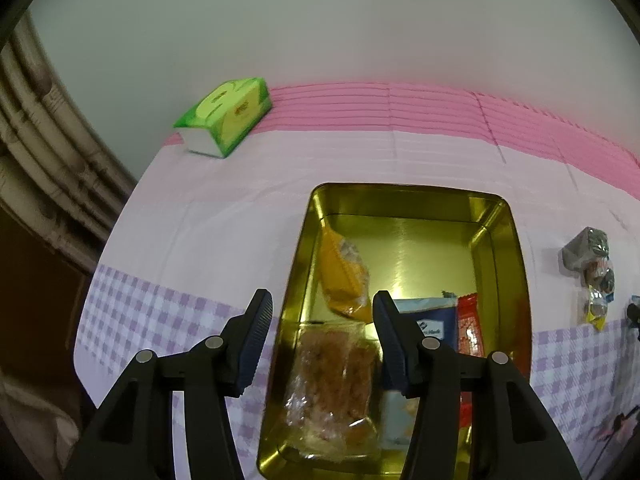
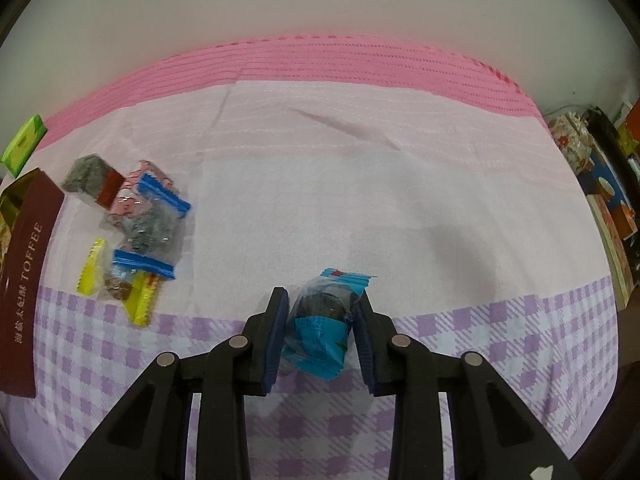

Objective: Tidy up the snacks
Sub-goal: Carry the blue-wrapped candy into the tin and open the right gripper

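A gold tin stands open on the pink and purple cloth. In it lie an orange packet, a clear bag of brown snacks, a blue-white packet and a red packet. My left gripper is open and empty above the tin's near left part. My right gripper is shut on a blue-wrapped dark snack just above the cloth. A pile of loose snack packets lies to its left; the pile also shows in the left wrist view.
A green tissue pack sits at the table's far left corner. The tin's maroon "TOFFEE" side shows at the left of the right wrist view. Boxes and clutter stand beyond the table's right edge. A wall is behind the table.
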`<action>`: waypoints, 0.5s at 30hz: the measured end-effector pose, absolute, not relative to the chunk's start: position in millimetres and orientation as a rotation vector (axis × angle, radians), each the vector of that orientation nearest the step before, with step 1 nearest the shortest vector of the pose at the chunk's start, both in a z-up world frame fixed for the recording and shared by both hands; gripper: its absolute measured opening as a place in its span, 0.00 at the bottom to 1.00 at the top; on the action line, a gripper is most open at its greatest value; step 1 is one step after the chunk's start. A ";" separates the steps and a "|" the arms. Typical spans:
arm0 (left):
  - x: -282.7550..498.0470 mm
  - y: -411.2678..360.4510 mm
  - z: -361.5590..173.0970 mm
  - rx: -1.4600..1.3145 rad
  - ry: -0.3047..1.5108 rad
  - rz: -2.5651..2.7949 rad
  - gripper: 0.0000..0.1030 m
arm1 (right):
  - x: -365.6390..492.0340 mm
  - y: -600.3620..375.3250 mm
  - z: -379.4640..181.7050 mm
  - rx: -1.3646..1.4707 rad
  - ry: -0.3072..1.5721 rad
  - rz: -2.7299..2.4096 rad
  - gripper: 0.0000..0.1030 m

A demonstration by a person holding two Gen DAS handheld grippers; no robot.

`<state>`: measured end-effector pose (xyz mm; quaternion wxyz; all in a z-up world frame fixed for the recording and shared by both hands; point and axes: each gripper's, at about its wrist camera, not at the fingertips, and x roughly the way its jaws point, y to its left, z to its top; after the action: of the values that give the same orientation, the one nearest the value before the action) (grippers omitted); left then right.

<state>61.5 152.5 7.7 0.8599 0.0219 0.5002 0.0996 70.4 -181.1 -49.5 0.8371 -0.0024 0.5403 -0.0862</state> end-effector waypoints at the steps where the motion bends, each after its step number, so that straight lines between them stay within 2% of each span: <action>1: 59.4 154.8 8.0 0.043 1.046 0.216 0.52 | 69.6 -174.4 -44.3 -0.016 1.135 -0.167 0.29; 11: 41.9 180.7 13.9 0.010 1.016 0.257 0.52 | 75.0 -91.5 2.8 -0.051 1.050 0.051 0.29; 15: 35.9 200.7 14.3 -0.011 1.007 0.310 0.56 | 83.6 -47.0 12.0 -0.077 1.036 0.159 0.29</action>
<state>35.9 200.7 14.3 0.8643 -0.0050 0.4807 0.1479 83.6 -47.0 12.0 0.8650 -0.0369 0.4946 0.0759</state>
